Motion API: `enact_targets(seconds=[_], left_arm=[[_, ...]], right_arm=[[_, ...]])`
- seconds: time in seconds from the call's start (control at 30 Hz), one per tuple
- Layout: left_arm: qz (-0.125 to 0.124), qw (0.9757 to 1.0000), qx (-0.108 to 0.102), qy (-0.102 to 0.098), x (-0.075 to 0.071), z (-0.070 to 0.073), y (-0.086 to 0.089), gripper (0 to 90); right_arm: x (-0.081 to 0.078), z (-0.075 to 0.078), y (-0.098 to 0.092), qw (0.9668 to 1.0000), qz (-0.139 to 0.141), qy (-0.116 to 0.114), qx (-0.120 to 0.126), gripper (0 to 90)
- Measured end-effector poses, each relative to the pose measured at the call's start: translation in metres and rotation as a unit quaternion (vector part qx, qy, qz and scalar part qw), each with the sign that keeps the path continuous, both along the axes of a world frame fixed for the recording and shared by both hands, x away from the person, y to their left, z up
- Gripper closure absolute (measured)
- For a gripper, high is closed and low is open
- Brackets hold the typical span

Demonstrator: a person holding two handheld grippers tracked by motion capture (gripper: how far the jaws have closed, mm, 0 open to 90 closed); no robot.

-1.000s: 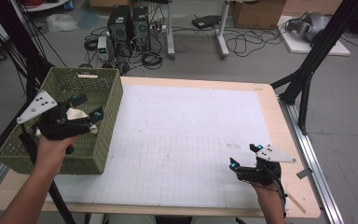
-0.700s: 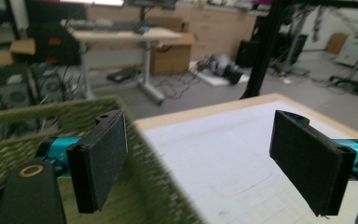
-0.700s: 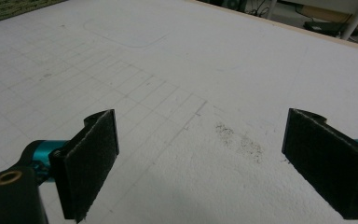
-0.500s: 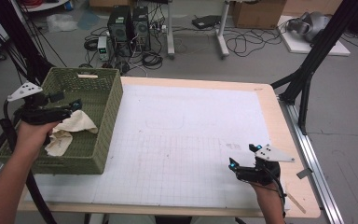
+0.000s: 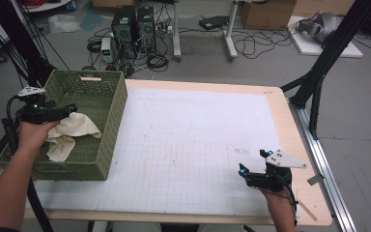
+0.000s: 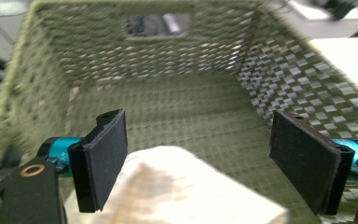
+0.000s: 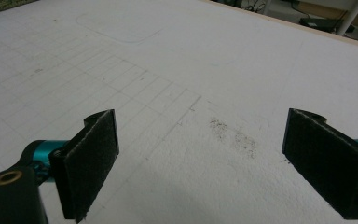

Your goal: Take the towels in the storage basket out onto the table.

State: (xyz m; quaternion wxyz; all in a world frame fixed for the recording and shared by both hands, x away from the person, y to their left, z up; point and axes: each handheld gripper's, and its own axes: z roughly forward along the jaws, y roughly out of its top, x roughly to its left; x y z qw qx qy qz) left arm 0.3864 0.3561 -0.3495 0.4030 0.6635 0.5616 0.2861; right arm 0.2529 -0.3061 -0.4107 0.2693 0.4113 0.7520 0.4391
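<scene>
At the far left of the bench (image 5: 280, 116) stands a green woven basket (image 5: 113, 121), and the work in hand happens inside it. A cream cloth (image 5: 72, 133) lies crumpled on the basket floor, toward the near half, with one fold raised against the inner side. I judge that the basket is the place where the cloth belongs, because the cloth rests fully inside the walls and nothing of it hangs over the rim.

The left claw (image 5: 70, 108) hovers over the basket, just above the cloth, held level by the person's left hand (image 5: 33, 133). In the left gripper view its two black pads (image 6: 103, 156) stand wide apart, and the cloth (image 6: 168, 186) lies below and between them without being pinched. So this claw is open and holds nothing. It seems to me that it is placed there either to let the cloth go or to take it; from this position both are possible.

The middle of the bench is a white gridded surface.

At the right, near the front edge, the right claw (image 5: 256, 162) rests low over the bench. Its pads (image 7: 91, 158) are also spread wide, with only the gridded surface and a small dark smudge (image 7: 235, 135) between them. It is open and empty, probably parked well away so that it does not disturb the left side.
</scene>
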Motion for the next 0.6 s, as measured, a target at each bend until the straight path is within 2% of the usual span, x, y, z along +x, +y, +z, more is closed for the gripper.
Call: enact_targets(seconds=[0.07,0.13,0.17,0.2,0.3,0.33,0.37,0.47,0.57,0.6], left_arm=[[0.014,0.9998,0.012,0.01,0.003,-0.003,-0.001,19.7],[0.019,0.9993,0.024,0.022,0.005,-0.007,-0.002,19.5],[0.019,0.9993,0.024,0.022,0.005,-0.007,-0.002,19.5],[0.034,0.9983,0.032,0.036,0.007,-0.014,0.001,19.5],[0.058,0.9959,0.034,0.061,0.007,-0.025,0.007,19.8],[0.058,0.9959,0.034,0.061,0.007,-0.025,0.007,19.9],[0.062,0.9945,0.033,0.078,0.006,-0.03,0.01,19.9],[0.061,0.9937,0.039,0.085,0.005,-0.033,0.012,19.8],[0.074,0.9889,0.055,0.116,0.008,-0.039,0.013,24.1],[0.082,0.9816,0.073,0.156,0.011,-0.047,0.012,22.6]], right_arm=[[0.0,0.0,-0.001,1.0,-0.002,0.002,-0.001,10.1],[0.0,-0.001,-0.002,1.0,-0.006,0.001,-0.002,10.1],[0.0,0.0,-0.003,1.0,-0.008,-0.002,-0.003,10.1],[-0.001,0.0,-0.003,1.0,-0.008,-0.001,-0.001,10.1],[-0.002,0.0,-0.004,0.9999,-0.01,-0.001,0.0,10.1],[-0.002,0.0,-0.004,0.9999,-0.01,0.0,0.001,10.1],[-0.002,0.0,-0.005,0.9999,-0.011,-0.001,0.0,10.1],[-0.001,-0.001,-0.005,0.9999,-0.01,0.0,0.001,10.1],[-0.001,-0.001,-0.004,0.9999,-0.01,0.001,0.0,10.1],[-0.001,0.0,-0.003,1.0,-0.008,0.002,-0.001,10.1]])
